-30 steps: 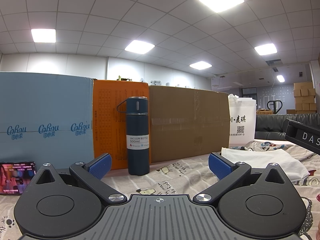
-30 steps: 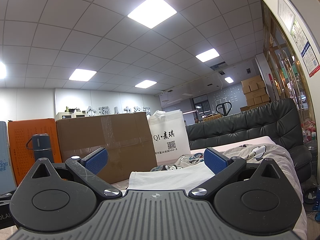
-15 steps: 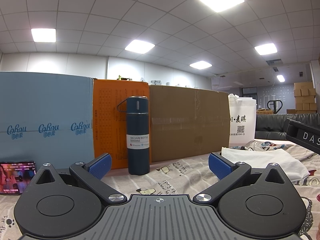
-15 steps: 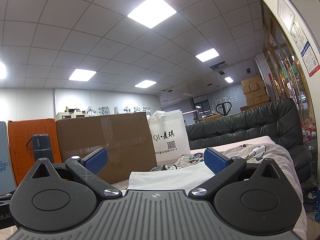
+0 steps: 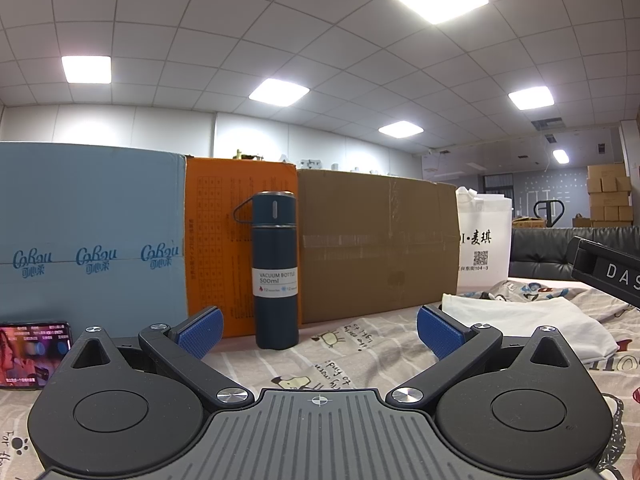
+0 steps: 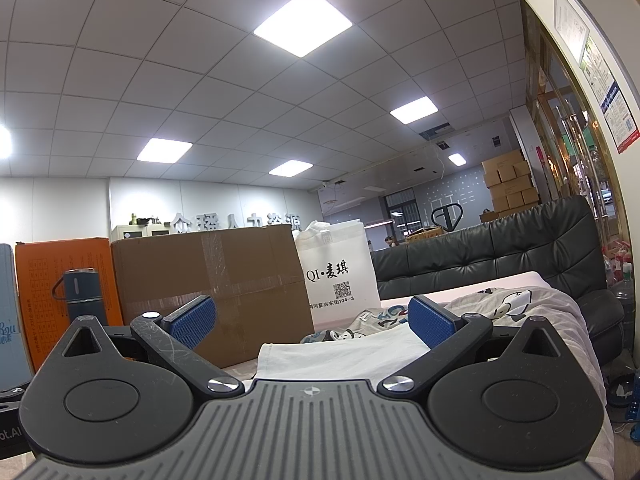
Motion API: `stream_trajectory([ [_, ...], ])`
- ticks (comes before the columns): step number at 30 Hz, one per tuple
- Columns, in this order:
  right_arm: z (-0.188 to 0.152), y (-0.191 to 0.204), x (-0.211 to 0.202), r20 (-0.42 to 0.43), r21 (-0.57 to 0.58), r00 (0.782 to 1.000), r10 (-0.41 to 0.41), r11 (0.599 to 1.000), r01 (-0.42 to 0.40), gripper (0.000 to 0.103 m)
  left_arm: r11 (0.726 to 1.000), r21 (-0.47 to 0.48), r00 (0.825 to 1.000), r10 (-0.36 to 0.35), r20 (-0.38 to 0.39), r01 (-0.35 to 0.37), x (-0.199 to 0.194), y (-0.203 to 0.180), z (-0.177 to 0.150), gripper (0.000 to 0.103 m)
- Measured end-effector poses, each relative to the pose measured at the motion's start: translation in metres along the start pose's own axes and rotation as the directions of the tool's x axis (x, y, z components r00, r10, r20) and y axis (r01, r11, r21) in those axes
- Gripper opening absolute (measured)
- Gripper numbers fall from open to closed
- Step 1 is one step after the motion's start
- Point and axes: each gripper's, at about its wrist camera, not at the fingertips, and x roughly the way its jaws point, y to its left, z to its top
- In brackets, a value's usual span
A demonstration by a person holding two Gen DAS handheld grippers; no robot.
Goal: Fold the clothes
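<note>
A white folded garment [image 5: 532, 322] lies on the cartoon-print sheet [image 5: 360, 348] to the right in the left wrist view. In the right wrist view the same white garment [image 6: 340, 354] lies just ahead, between the fingers. My left gripper [image 5: 318, 326] is open and empty, low over the sheet, facing a dark blue vacuum bottle [image 5: 276, 270]. My right gripper [image 6: 312, 320] is open and empty, close behind the garment. A crumpled printed cloth [image 6: 508, 308] lies beyond the garment.
A blue box [image 5: 92, 236], an orange box [image 5: 220, 240] and a brown cardboard box [image 5: 376, 240] stand in a row at the back. A white bag [image 6: 340, 268] stands right of them. A phone [image 5: 32, 354] lies at the left. A black sofa [image 6: 500, 248] is behind.
</note>
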Motion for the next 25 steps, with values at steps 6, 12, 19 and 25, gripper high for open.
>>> stream_trajectory([
  [6,0.0002,-0.0001,-0.0004,0.000,0.001,1.000,0.000,1.000,0.000,0.103,1.000,-0.001,1.000,-0.001,0.001,0.001,-0.0003,0.0001,0.0003,0.103],
  [12,0.0002,-0.0001,-0.0008,-0.001,0.001,1.000,-0.001,1.000,0.001,0.103,1.000,0.000,1.000,-0.003,0.001,0.003,0.0000,-0.0003,0.0004,0.103],
  [19,-0.0004,0.0010,-0.0020,-0.002,0.000,1.000,-0.003,1.000,0.003,0.103,1.000,-0.001,1.000,-0.006,0.001,0.006,0.0005,-0.0005,0.0003,0.103],
  [25,-0.0004,0.0018,-0.0027,-0.004,-0.001,1.000,-0.004,1.000,0.004,0.103,1.000,0.000,1.000,-0.006,0.002,0.006,-0.0003,-0.0009,0.0005,0.103],
])
